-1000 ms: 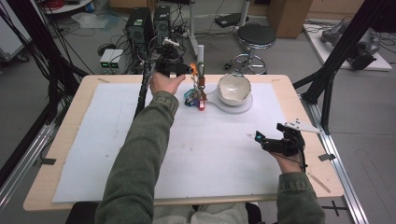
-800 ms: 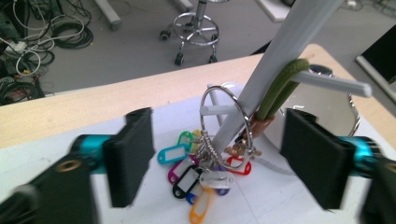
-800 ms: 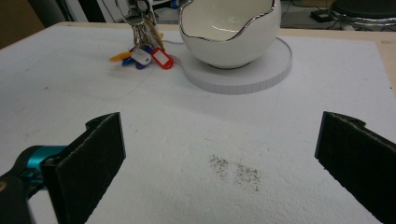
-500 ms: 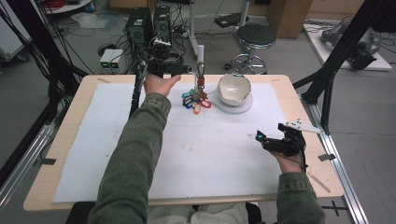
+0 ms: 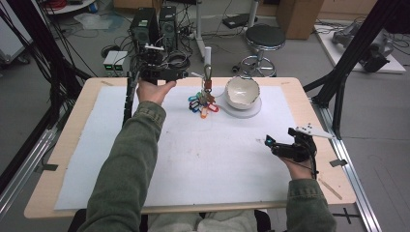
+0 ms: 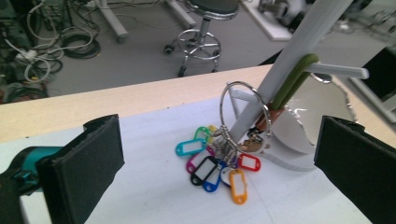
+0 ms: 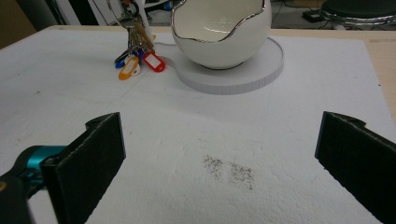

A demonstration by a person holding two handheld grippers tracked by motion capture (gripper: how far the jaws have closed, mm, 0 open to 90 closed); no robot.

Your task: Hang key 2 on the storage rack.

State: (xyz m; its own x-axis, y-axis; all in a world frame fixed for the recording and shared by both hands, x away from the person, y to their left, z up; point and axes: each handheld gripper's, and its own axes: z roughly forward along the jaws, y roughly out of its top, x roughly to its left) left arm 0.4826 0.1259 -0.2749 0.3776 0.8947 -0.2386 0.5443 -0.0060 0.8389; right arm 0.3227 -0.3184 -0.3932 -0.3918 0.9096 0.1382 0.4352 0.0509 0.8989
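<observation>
A bunch of keys with coloured tags point(image 5: 203, 103) hangs by a green loop point(image 6: 292, 79) from a peg on a white stand point(image 5: 208, 60). The tags point(image 6: 215, 165) rest on the white mat. My left gripper point(image 5: 183, 73) is just left of the stand. In the left gripper view the left gripper point(image 6: 217, 144) is open wide, its jaws on either side of the bunch and holding nothing. A white bowl point(image 5: 241, 91) sits on a round white base point(image 5: 251, 112) right of the keys. My right gripper point(image 5: 271, 145) is open and low over the mat at the right. Far ahead of it stands the bowl point(image 7: 219, 32).
A white mat point(image 5: 193, 159) covers most of the wooden table point(image 5: 309, 92). A dark smudge point(image 7: 229, 170) marks the mat between the right jaws. Behind the table are a stool point(image 5: 263, 38), computer boxes and cables on the floor. Black frame posts stand at both sides.
My left gripper has let go of the key bunch, which now hangs on the stand with its tags on the mat. The gripper has drawn back to the left. The right gripper has stayed put.
</observation>
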